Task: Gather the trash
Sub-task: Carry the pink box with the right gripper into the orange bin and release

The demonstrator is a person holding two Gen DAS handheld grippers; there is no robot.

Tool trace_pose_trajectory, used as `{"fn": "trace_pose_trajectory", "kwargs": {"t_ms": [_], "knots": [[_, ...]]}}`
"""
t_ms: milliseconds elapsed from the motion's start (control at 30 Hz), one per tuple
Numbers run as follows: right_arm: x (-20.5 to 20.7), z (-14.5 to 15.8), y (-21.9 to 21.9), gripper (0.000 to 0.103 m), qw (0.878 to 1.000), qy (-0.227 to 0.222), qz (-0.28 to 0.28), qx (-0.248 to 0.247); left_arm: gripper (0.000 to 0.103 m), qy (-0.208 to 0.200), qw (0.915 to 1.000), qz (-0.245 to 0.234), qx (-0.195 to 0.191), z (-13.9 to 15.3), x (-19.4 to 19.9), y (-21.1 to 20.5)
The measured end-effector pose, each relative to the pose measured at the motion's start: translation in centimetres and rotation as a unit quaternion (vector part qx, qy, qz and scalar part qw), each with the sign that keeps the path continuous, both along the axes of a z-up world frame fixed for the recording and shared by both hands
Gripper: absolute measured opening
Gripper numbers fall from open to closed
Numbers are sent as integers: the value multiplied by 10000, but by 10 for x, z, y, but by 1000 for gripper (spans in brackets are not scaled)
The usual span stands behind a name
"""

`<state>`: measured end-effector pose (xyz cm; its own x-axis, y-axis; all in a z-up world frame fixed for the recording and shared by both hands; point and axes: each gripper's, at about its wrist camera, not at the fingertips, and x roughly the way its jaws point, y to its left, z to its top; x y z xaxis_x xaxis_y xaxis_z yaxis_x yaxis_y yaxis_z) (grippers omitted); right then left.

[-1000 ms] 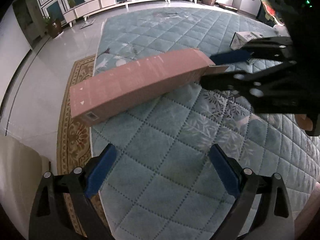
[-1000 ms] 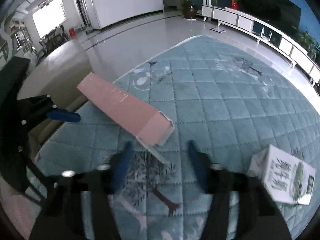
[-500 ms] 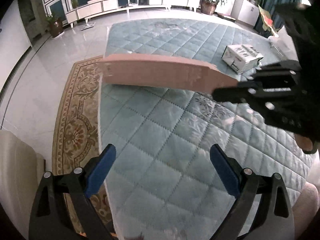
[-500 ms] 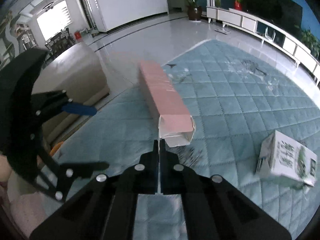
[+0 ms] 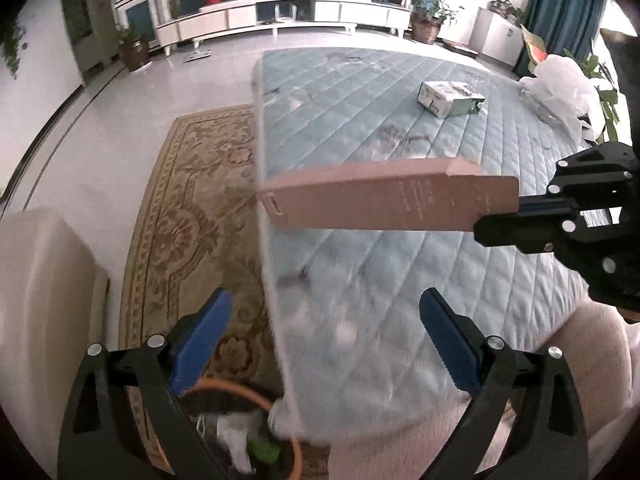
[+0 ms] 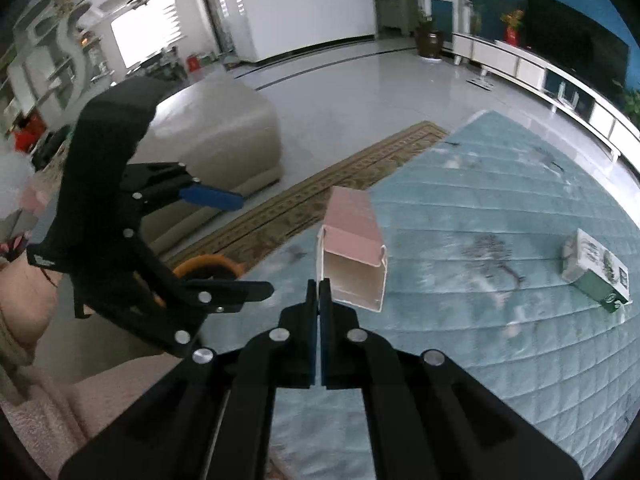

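My right gripper point(image 6: 319, 292) is shut on the flap of a long pink carton point(image 6: 352, 236) and holds it in the air above the teal quilted mat point(image 6: 500, 340). In the left wrist view the pink carton point(image 5: 380, 200) hangs level, held at its right end by the right gripper point(image 5: 516, 212). My left gripper point(image 5: 324, 344) is open and empty, above an orange-rimmed bin point(image 5: 256, 392) with trash inside. The left gripper point(image 6: 224, 244) and the bin point(image 6: 208, 264) also show in the right wrist view. A white and green carton point(image 5: 448, 98) point(image 6: 596, 276) lies on the mat.
A patterned beige rug point(image 5: 192, 200) lies left of the mat. A beige sofa point(image 6: 216, 136) point(image 5: 44, 300) stands by the bin. A white plastic bag point(image 5: 564, 84) sits at the mat's far right. A white TV cabinet point(image 5: 288, 12) lines the far wall.
The right gripper closed on the pink carton, lifted it off the mat and carried it toward the bin. The left gripper moved back over the bin, still open.
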<state>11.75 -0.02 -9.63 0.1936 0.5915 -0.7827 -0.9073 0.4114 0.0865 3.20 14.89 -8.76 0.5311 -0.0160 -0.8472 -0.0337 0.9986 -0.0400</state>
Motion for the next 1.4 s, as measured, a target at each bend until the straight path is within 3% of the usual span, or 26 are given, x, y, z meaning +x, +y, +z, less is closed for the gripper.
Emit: {"fn": "trace_pose_trajectory", "kwargs": {"t_ms": [333, 600, 1200, 1233, 1333, 1400], "knots": [[-99, -12, 59, 1, 9957, 233, 889, -129, 93, 253, 9976, 636, -57, -20, -113, 47], [-139, -44, 122, 0, 9883, 361, 1344, -632, 93, 427, 9918, 1182, -245, -50, -164, 88], [-163, -92, 225, 1, 9713, 528, 1861, -1384, 93, 687, 9780, 1925, -407, -90, -198, 160], [-163, -95, 229, 5, 9711, 548, 1839, -1420, 93, 700, 9771, 1966, -413, -92, -200, 164], [-163, -100, 234, 30, 9714, 580, 1806, -1428, 93, 733, 9748, 2056, -463, -97, -204, 171], [-164, -101, 235, 31, 9711, 544, 1811, -1457, 93, 756, 9742, 2073, -475, -100, -204, 173]]}}
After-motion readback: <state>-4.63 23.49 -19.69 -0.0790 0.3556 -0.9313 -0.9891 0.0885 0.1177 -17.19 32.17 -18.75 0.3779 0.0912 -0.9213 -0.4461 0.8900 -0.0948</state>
